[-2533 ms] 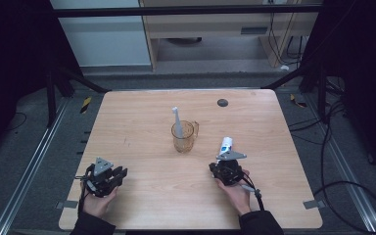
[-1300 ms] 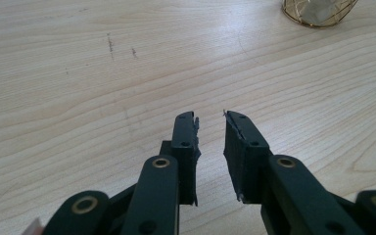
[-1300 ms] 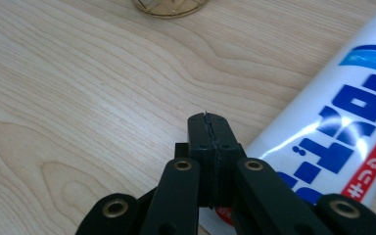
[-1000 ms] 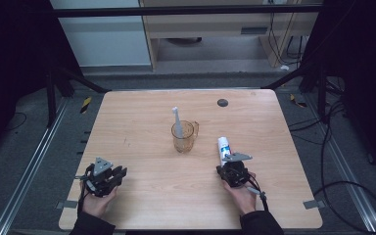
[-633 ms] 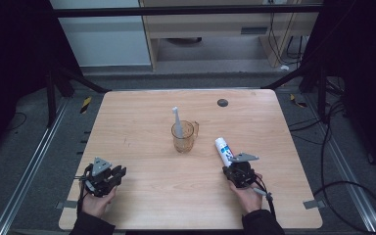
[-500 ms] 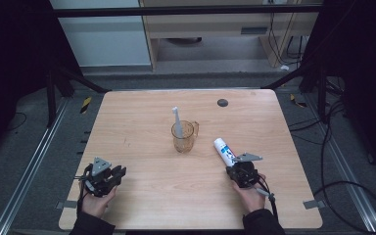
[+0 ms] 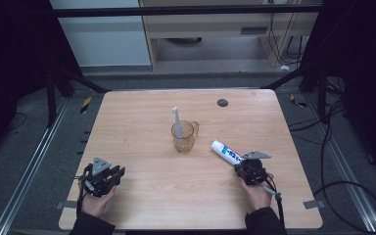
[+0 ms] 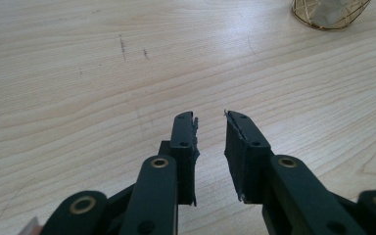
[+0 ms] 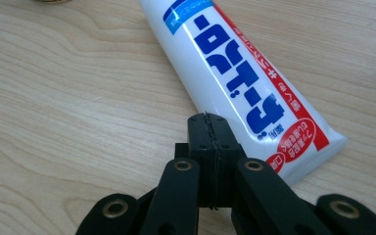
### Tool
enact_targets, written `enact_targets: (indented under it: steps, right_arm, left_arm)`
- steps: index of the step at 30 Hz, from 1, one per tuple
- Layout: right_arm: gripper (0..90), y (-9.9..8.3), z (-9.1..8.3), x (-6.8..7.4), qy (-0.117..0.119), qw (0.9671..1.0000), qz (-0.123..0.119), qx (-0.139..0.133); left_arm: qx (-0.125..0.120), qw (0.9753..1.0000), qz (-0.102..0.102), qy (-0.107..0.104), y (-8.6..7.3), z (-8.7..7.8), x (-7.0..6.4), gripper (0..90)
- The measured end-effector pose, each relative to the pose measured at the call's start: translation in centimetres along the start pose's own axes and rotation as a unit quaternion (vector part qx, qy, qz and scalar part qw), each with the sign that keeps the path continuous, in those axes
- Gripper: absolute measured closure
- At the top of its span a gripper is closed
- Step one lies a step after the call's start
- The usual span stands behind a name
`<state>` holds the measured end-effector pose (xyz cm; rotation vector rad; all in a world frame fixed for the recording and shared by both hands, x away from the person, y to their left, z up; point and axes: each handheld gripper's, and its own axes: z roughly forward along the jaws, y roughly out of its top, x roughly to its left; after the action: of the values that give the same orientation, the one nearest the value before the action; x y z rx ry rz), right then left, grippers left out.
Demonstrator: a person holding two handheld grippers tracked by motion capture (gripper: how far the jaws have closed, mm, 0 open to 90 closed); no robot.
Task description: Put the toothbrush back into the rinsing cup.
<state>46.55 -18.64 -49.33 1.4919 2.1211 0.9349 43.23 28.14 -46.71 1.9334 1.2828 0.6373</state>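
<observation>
A clear amber cup (image 7: 183, 137) stands mid-table with a white toothbrush (image 7: 176, 120) upright in it. To the cup's right a white, blue and red toothpaste tube (image 7: 226, 152) lies flat on the wood. My right gripper (image 7: 249, 170) sits at the tube's near end. In the right gripper view its jaws (image 9: 208, 119) are pressed together with nothing between them, and the tube (image 9: 235, 73) lies just beyond and beside their tips. My left gripper (image 7: 104, 176) rests at the front left, open (image 8: 209, 117) over bare wood, with the cup's base (image 8: 330, 12) far ahead.
The wooden table (image 7: 142, 117) has a small dark round spot (image 7: 222, 102) near its far edge. Metal rails and cables run along the floor on both sides. A hand holds each gripper near the table's front edge.
The right gripper carried the tube from a raised, upright hold down to the table, let it go lying flat, and drew back right and nearer. The left gripper stayed put.
</observation>
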Motion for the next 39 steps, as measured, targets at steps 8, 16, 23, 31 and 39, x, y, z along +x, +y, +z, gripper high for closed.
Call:
enact_targets:
  steps: [8,16,23,31,39]
  right_arm:
    - [90.0,0.2,0.3,-0.7,-0.016,0.9998,0.009,-0.004]
    - [90.0,0.4,0.1,-0.5,-0.012,0.9998,0.011,-0.011]
    - [90.0,1.9,-0.5,0.3,0.01,0.9992,0.009,-0.038]
    - [90.0,5.3,-0.4,1.4,0.022,0.9971,0.011,-0.071]
    - [90.0,7.9,2.8,2.1,0.026,0.9961,0.031,-0.078]
  left_arm:
    - [0.001,1.0,0.0,0.0,0.0,0.0,0.0,72.8]
    - [0.0,1.0,-0.001,0.004,0.0,0.0,0.0,72.7]
    - [0.003,1.0,-0.003,0.006,0.0,0.1,0.1,72.6]
    - [0.002,0.9999,-0.011,0.011,0.0,0.1,0.4,72.3]
    - [0.003,0.9999,-0.01,0.011,0.0,0.2,0.4,72.4]
